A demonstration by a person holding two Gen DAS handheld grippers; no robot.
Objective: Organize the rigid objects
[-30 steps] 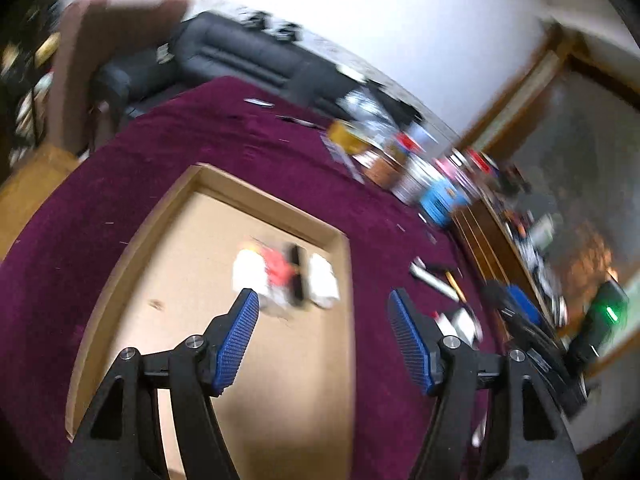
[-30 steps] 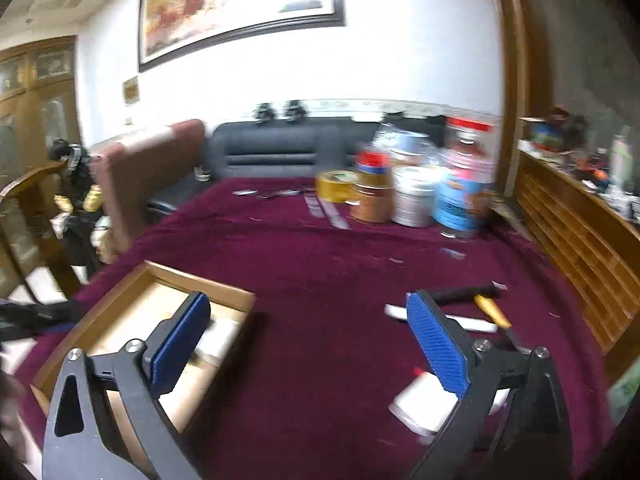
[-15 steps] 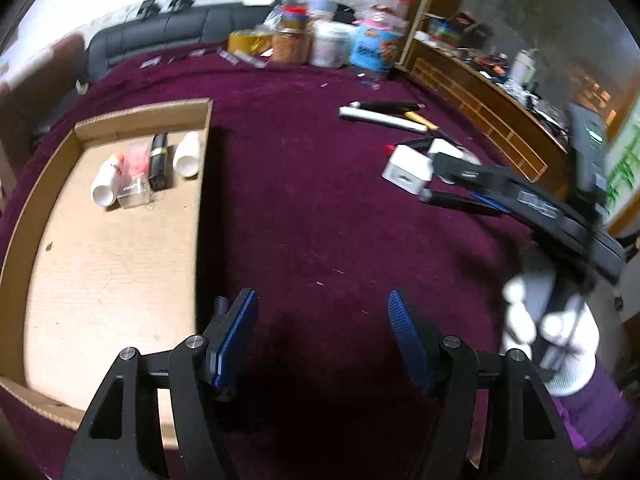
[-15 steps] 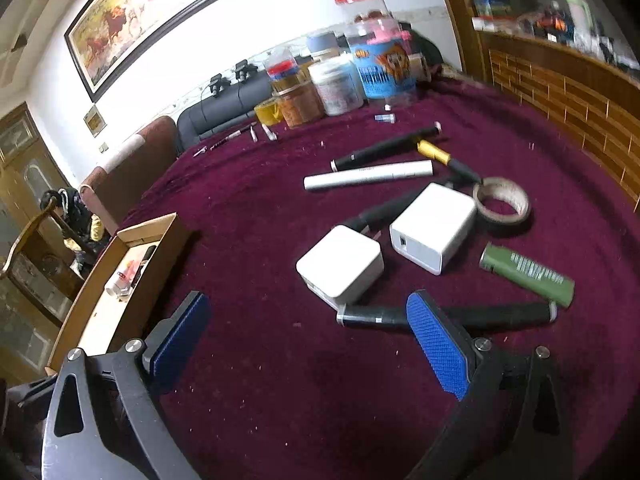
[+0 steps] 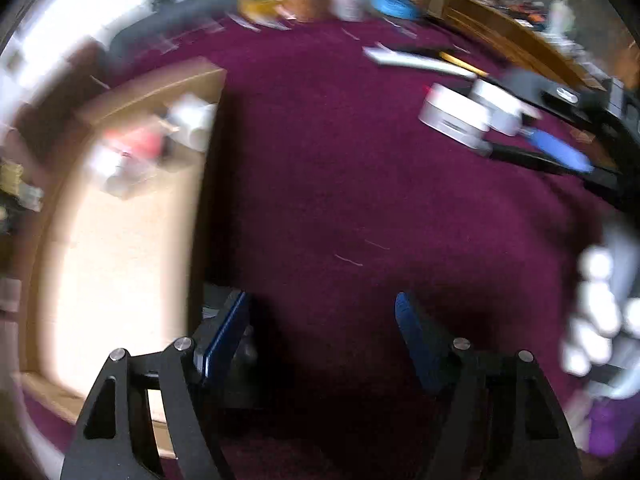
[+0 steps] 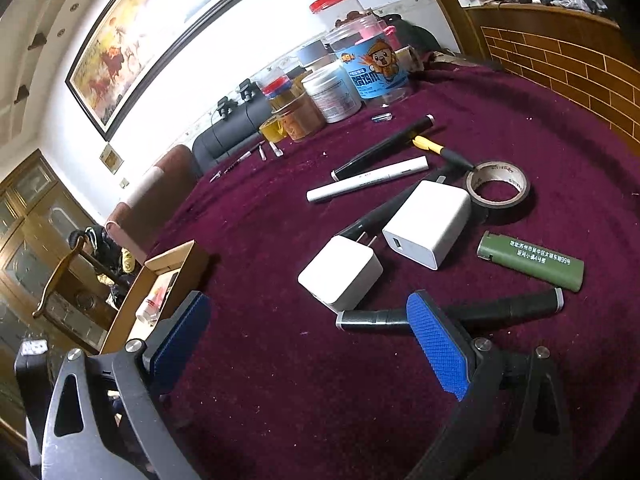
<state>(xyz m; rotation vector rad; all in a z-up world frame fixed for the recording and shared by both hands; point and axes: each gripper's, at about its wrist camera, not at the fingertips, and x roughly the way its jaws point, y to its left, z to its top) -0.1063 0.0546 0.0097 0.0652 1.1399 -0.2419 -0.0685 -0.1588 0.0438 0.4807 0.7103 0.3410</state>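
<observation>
In the left wrist view the left gripper (image 5: 324, 322) is opening with only cloth between its jaws, the cardboard tray (image 5: 192, 184) at ten o'clock; in the right wrist view the right gripper (image 6: 308, 344) stands wide and empty, two white chargers (image 6: 428, 222) at one o'clock

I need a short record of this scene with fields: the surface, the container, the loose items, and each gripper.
surface: maroon cloth
container: cardboard tray, a few small items inside
loose items: two white chargers, green lighter, tape roll, white pen, black pen
left gripper: jaws opening, nothing between
right gripper: open, empty
</observation>
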